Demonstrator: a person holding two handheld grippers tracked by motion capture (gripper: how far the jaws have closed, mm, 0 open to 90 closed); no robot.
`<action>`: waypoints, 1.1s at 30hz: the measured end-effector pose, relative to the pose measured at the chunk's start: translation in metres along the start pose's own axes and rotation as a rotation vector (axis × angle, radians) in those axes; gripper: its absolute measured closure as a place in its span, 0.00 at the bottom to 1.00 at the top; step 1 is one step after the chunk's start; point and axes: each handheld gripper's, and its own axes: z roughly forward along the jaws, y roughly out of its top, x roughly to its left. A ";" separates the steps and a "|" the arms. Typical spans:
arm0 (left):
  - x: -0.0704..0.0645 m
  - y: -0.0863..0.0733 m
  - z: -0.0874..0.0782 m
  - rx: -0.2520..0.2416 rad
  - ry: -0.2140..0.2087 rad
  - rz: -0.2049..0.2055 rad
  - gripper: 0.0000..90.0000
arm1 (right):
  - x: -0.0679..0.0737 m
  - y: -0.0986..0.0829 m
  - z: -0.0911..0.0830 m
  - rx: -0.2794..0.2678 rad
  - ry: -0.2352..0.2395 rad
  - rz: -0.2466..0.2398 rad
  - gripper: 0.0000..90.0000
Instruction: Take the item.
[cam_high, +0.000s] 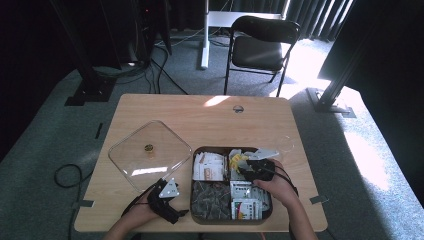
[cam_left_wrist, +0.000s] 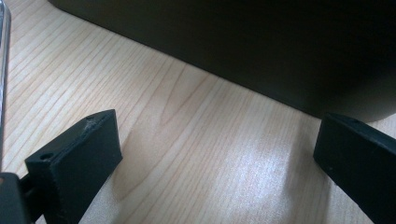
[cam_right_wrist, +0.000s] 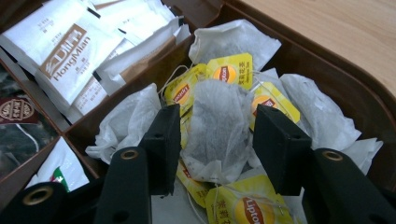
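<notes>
A brown tray (cam_high: 192, 186) with several compartments sits at the table's near right. It holds white sachets (cam_right_wrist: 65, 51), dark packets (cam_high: 210, 200) and yellow-tagged tea bags (cam_right_wrist: 219, 126). My right gripper (cam_right_wrist: 219, 114) hangs over the tea-bag compartment, open, one jaw on either side of a white tea bag, close to it. In the high view the right gripper (cam_high: 253, 168) is over the tray's far right compartment. My left gripper (cam_high: 172, 192) rests low at the tray's left side, open and holding nothing (cam_left_wrist: 215, 135), facing the tray's dark wall (cam_left_wrist: 233, 46).
A clear square lid (cam_high: 150, 155) with a small knob lies on the table left of the tray; its edge (cam_left_wrist: 3, 70) shows beside my left gripper. A black chair (cam_high: 260, 45) stands on the carpet beyond the table. Bare wood lies at the far half.
</notes>
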 end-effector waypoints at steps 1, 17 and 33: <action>0.000 0.000 0.000 0.000 0.000 0.000 0.01 | 0.000 0.000 0.000 0.004 -0.005 0.001 0.60; 0.000 0.000 0.000 0.000 0.000 0.000 0.01 | -0.005 0.001 -0.007 -0.038 -0.012 0.068 0.92; 0.000 0.000 0.000 0.000 0.001 0.001 0.01 | -0.010 0.007 -0.030 -0.168 0.007 0.132 0.92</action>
